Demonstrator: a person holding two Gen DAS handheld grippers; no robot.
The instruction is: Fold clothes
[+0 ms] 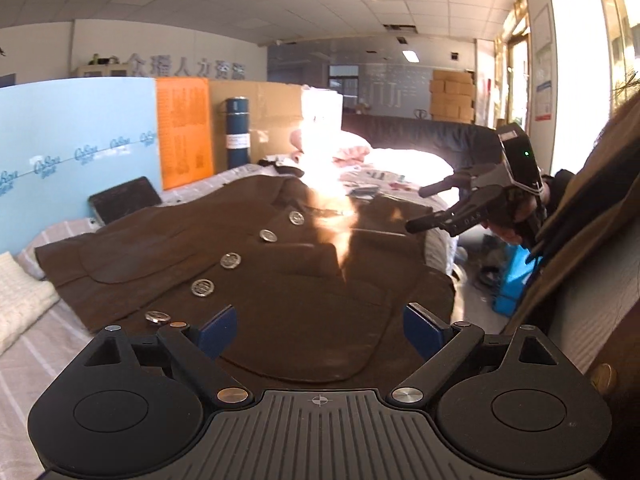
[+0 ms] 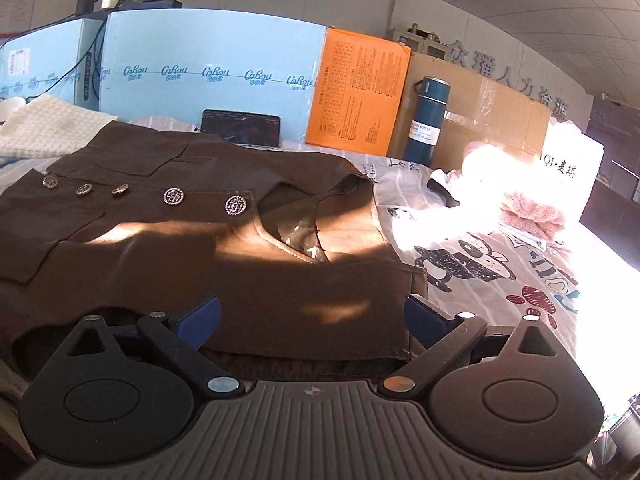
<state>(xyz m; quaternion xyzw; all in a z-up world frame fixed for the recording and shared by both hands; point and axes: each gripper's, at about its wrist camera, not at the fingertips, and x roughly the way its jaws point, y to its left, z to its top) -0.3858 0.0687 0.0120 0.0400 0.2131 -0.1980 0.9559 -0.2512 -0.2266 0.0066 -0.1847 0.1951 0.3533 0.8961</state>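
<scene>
Brown faux-leather, the jacket (image 1: 248, 272) lies spread flat on the bed (image 2: 500, 248), buttoned front up, its row of silver buttons (image 2: 173, 196) running down the middle and its collar toward the sunlit end. Both tools are free of it: the left gripper (image 1: 316, 330) has its blue pads spread wide above the hem and pocket, nothing between them, and the right gripper (image 2: 312, 320) is likewise spread wide over the near side edge of the jacket, holding nothing; seen from the left wrist camera it hangs in the air off the bed's edge. For a clean fold, I would take the near side edge at two well-separated spots, pinch only the top layers at the seam, lift just enough to clear the buttons, and carry the edge over evenly so the pockets do not bunch. The stiff material will likely hold a crease but may spring back. Readable writing: "CoRou" repeats along the blue boards (image 2: 208, 76); the dark flask (image 2: 427, 120) has a label reading "BOTTLE"; large Chinese characters line the wall; the orange sheet (image 2: 356, 92) has print too small to read.
</scene>
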